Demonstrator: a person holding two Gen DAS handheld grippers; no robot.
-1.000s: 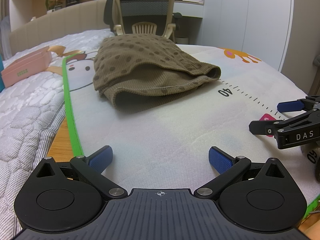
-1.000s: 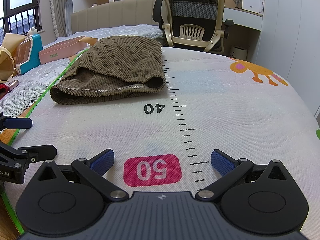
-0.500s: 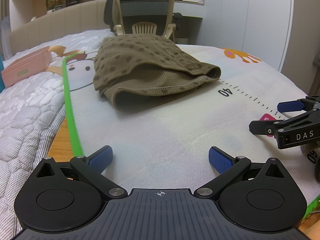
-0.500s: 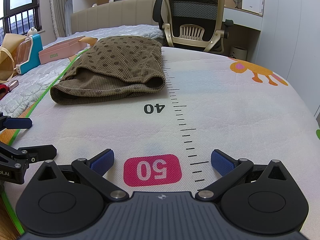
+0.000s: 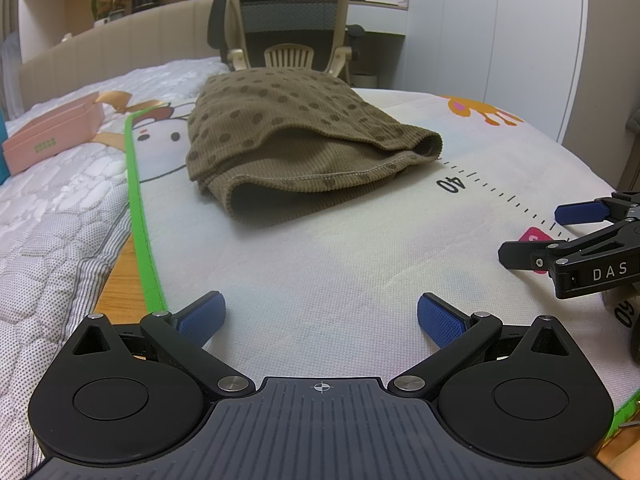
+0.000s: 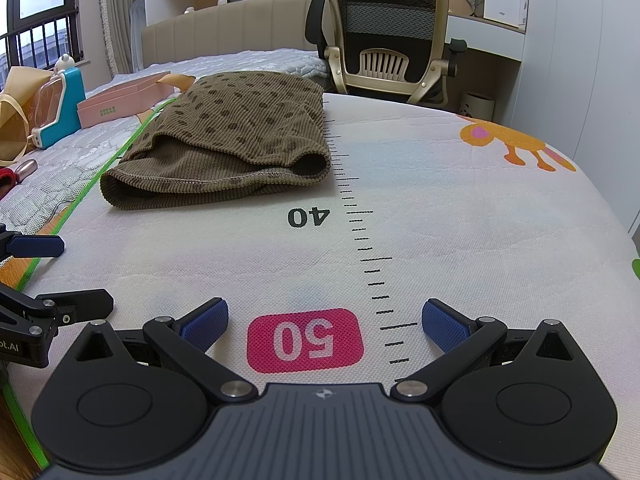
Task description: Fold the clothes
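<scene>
White play mat [image 5: 360, 264], folded brown dotted garment [image 5: 296, 136]

Printed on the mat [image 6: 460, 216] is a ruler scale of black tick marks [image 6: 360, 248] running from its far edge toward the near edge. A black "40" [image 6: 309, 217] stands beside the ticks, upside down from here, just in front of the folded brown garment. Nearer the front edge a white "50" [image 6: 305, 339] sits in a pink rounded patch, also inverted. The right claw [image 5: 568, 232], seen from the left wrist view, carries white letters "DAS" [image 5: 609, 272] on its black body. The left claw [image 6: 48, 276] shows a cut-off "ot.AI" [image 6: 9, 347] on its side. The pink box [image 6: 120, 104] on the bed has small green print, too small to read.
</scene>
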